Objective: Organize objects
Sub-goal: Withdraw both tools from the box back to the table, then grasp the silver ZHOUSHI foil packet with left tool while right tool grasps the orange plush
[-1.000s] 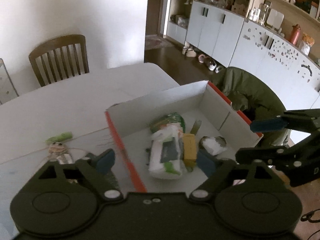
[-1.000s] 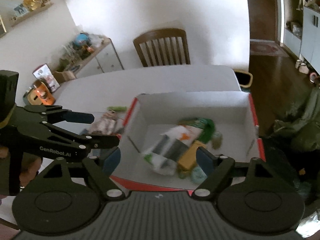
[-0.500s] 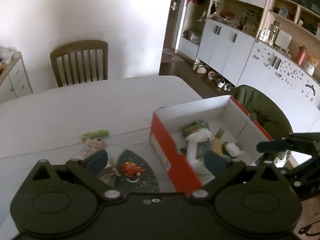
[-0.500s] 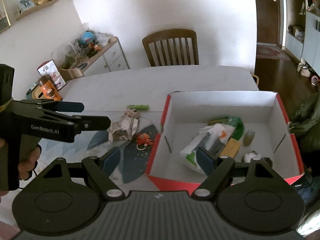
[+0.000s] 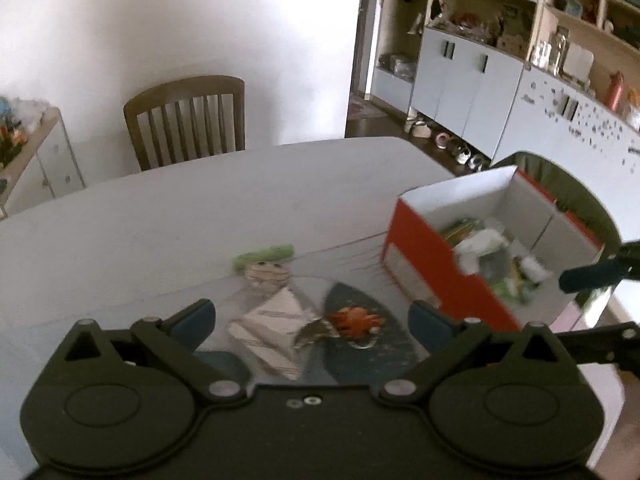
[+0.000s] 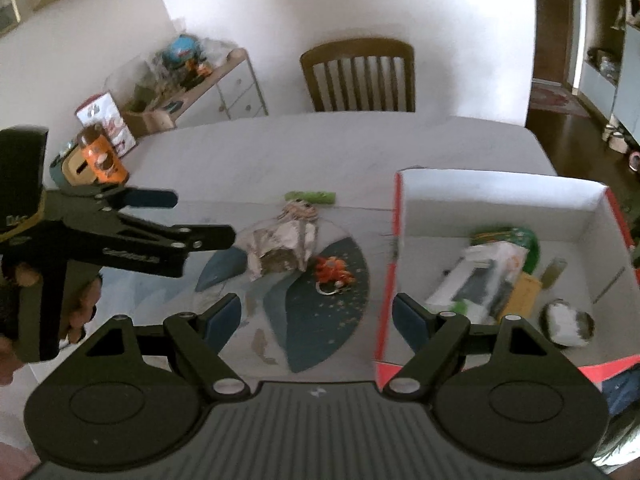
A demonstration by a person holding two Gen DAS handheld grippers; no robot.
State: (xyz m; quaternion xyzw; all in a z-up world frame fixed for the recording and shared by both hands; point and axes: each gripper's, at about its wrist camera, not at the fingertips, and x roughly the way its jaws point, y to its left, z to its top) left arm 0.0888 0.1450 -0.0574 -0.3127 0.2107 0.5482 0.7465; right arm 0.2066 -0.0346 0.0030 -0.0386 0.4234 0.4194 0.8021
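Note:
A box (image 5: pixel 424 256) with red outer walls and a white inside (image 6: pixel 500 200) stands on the right of the white table. It holds a white-and-green packet (image 6: pixel 480 280), a green bag (image 6: pixel 508 236) and other small items. Left of it, on a mat with blue leaf shapes, lie a bandaged doll (image 5: pixel 268 304) (image 6: pixel 288 240), an orange toy with a ring (image 5: pixel 354 320) (image 6: pixel 332 270) and a green stick (image 5: pixel 264 255) (image 6: pixel 312 197). My left gripper (image 5: pixel 310 320) (image 6: pixel 188 218) hangs open just short of the doll and the orange toy. My right gripper (image 6: pixel 316 316) (image 5: pixel 580 308) is open and empty over the mat's near edge beside the box.
A wooden chair (image 5: pixel 188 120) (image 6: pixel 358 76) stands at the table's far side. A cluttered low sideboard (image 6: pixel 192 80) lines the left wall, with an orange bottle (image 6: pixel 100 158) near the table's left end. White cabinets (image 5: pixel 480 80) and a green jacket (image 5: pixel 560 184) lie beyond the box.
Both grippers have swung left, away from over the box toward the loose toys on the mat. The box now sits at the right of both views. Both stay open.

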